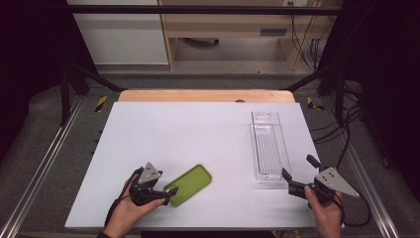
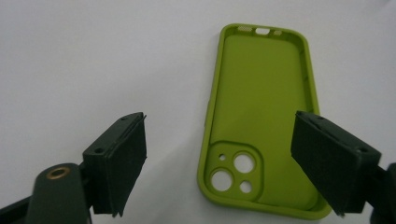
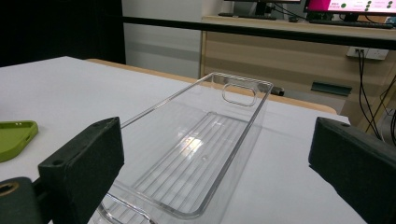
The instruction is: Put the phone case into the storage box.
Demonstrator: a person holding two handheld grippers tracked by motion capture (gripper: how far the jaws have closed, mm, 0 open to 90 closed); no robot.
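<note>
Green phone case (image 1: 188, 184) lying inside-up on white desk (image 1: 163, 134), left of clear tray (image 1: 270, 148).
Left gripper (image 1: 169, 194) spread wide at case's camera-hole end; right gripper (image 1: 298, 173) gaping before tray. Probably light, flexible, grippy: pinch across long rims. Lens cutouts plain in left gripper view, tray ribs in right gripper view.

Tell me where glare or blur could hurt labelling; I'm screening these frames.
High view: dark surround, evenly lit table, clear tray faint. Left gripper view: green case sharp, soft shadow. Right gripper view: tray floor shows glare, near claw pads blurred.
</note>
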